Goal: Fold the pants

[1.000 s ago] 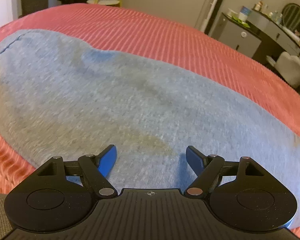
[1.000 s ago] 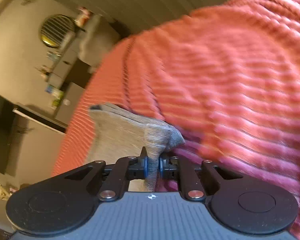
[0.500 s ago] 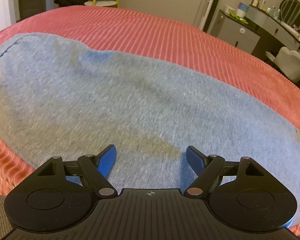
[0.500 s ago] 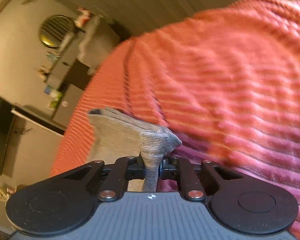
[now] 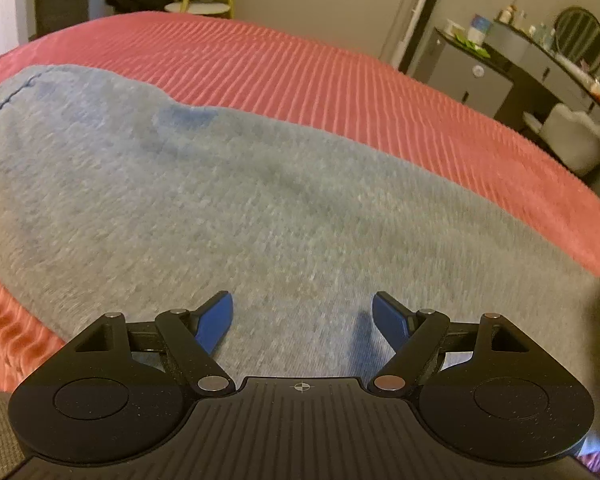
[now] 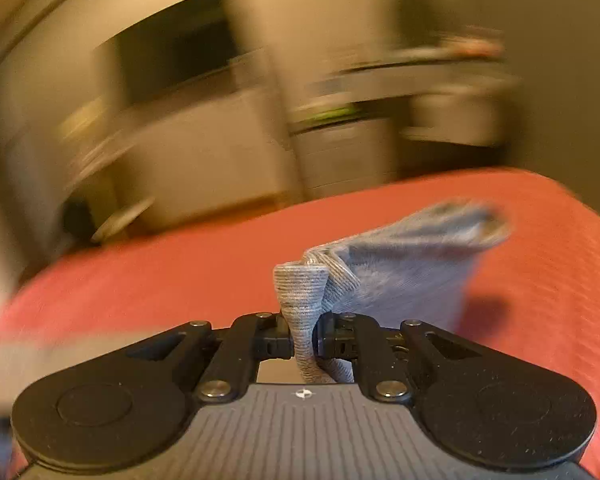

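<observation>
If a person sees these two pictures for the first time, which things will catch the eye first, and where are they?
First comes the coral-red ribbed bedspread that fills both views, with the grey pants spread wide across it in the left wrist view. There the left gripper is open just above the cloth. In the blurred right wrist view, the right gripper is shut on a bunched ribbed edge of the pants, lifted above the bed.

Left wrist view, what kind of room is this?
Most likely a bedroom: grey pants lie spread on a red ribbed bedspread, with a vanity desk and round mirror behind.
</observation>
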### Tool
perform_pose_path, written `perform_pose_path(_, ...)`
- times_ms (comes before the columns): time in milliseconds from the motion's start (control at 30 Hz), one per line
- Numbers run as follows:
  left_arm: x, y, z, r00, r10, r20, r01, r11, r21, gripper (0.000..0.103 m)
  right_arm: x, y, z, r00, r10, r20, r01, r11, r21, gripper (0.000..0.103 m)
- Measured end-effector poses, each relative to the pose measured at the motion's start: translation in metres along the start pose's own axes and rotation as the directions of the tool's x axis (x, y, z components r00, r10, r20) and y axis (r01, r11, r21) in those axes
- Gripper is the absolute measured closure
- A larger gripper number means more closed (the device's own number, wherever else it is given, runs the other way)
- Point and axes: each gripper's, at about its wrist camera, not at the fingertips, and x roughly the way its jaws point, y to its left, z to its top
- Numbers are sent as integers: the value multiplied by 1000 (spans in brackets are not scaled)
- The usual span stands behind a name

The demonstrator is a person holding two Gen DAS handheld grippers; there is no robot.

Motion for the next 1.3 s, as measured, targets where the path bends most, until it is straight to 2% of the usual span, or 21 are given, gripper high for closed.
perform_pose_path(67,-1,4,1,1000,-6,6,6,1000,-23,21,19,50,-9,983,148,-109,-160,981,-113,93)
perform_pose_path(100,-1,5,1,1000,-8,7,8,999,-32,21,32,73,-19,962,202,-185,-229,963,-139,90)
perform_pose_path(133,-1,6,2,1000,-12,9,12,999,-41,21,43,89,-28,942,223,-251,-265,952,-152,82)
perform_pose_path(167,-1,7,2,1000,-15,10,16,999,-46,21,56,104,-41,920,233,-314,-291,945,-152,74)
perform_pose_path(200,-1,8,2,1000,-18,11,19,999,-49,21,70,115,-55,893,230,-386,-304,942,-140,49)
perform_pose_path(267,-1,8,2,999,-36,17,37,998,-49,21,89,122,-75,819,240,-521,-321,945,-68,44)
perform_pose_path(300,-1,8,2,999,-50,16,51,998,-48,21,91,119,-78,800,270,-536,-334,942,-24,44)
perform_pose_path(333,0,7,3,997,-71,15,71,996,-48,21,87,114,-76,797,300,-524,-345,939,12,42)
perform_pose_path(367,1,7,3,996,-88,13,89,995,-47,21,82,106,-71,810,311,-497,-338,940,36,38)
perform_pose_path(433,1,4,3,991,-136,5,136,990,-37,21,75,85,-58,849,306,-430,-279,952,126,18)
perform_pose_path(500,1,-2,4,980,-199,-11,199,980,-22,21,72,60,-54,876,260,-407,-175,956,234,18)
perform_pose_path(567,1,-8,4,963,-267,-37,266,964,-14,21,79,32,-59,868,156,-472,-1,950,312,20)
perform_pose_path(600,2,-12,5,952,-302,-53,301,953,-13,21,80,18,-64,862,142,-486,61,924,377,20)
perform_pose_path(667,8,-23,6,927,-359,-105,361,933,-6,21,74,-8,-68,878,229,-420,56,823,565,19)
perform_pose_path(733,14,-35,8,912,-388,-131,391,921,-5,21,67,-23,-68,892,273,-360,34,753,657,16)
perform_pose_path(767,18,-42,9,904,-402,-145,407,914,5,21,62,-26,-67,898,274,-345,27,749,662,14)
perform_pose_path(867,33,-63,11,882,-427,-197,441,897,29,27,44,-27,-61,910,210,-357,43,810,584,8)
perform_pose_path(967,56,-79,11,864,-431,-260,447,894,4,43,30,-30,-57,925,175,-338,34,847,530,6)
perform_pose_path(1100,75,-88,11,840,-460,-289,465,884,-57,55,33,-36,-65,935,139,-325,79,815,575,6)
perform_pose_path(1200,85,-88,9,820,-488,-297,478,871,-111,55,41,-42,-67,940,137,-311,83,796,600,6)
perform_pose_path(1300,95,-89,8,807,-500,-316,482,865,-138,72,53,-43,-66,945,141,-297,77,784,617,6)
